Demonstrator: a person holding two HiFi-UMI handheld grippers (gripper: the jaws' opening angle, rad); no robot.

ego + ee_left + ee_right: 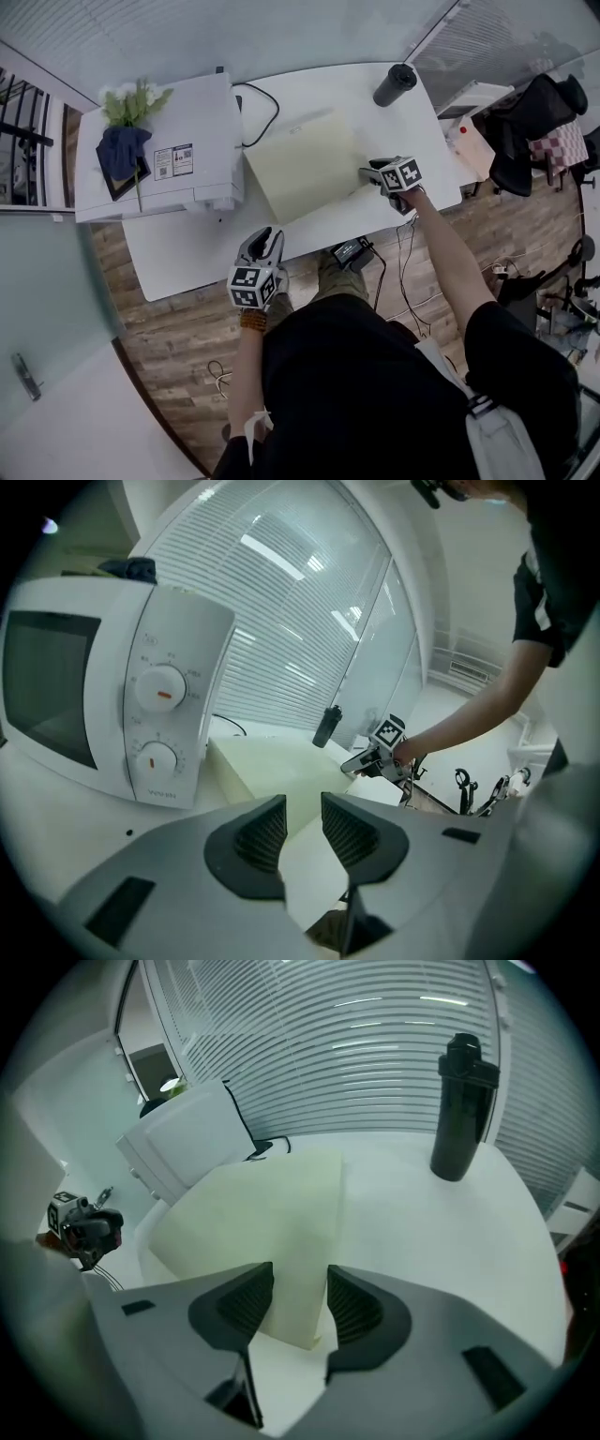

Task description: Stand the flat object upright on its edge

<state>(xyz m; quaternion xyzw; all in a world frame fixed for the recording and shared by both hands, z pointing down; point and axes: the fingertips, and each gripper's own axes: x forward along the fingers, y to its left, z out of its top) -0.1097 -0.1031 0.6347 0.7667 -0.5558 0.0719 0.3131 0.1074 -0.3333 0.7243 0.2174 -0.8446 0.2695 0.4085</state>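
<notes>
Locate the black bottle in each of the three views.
Head view: black bottle upper right, near the far edge of the table.
Left gripper view: bottle at centre, small, beyond the pale slab.
Right gripper view: bottle upper right, standing upright.
Shared landmark: the white microwave, left of the bottle in all three.

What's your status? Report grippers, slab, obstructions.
Left gripper open, empty. Right gripper open, astride corner of foam slab. Slab lying flat on table. Microwave close beside it.
</notes>
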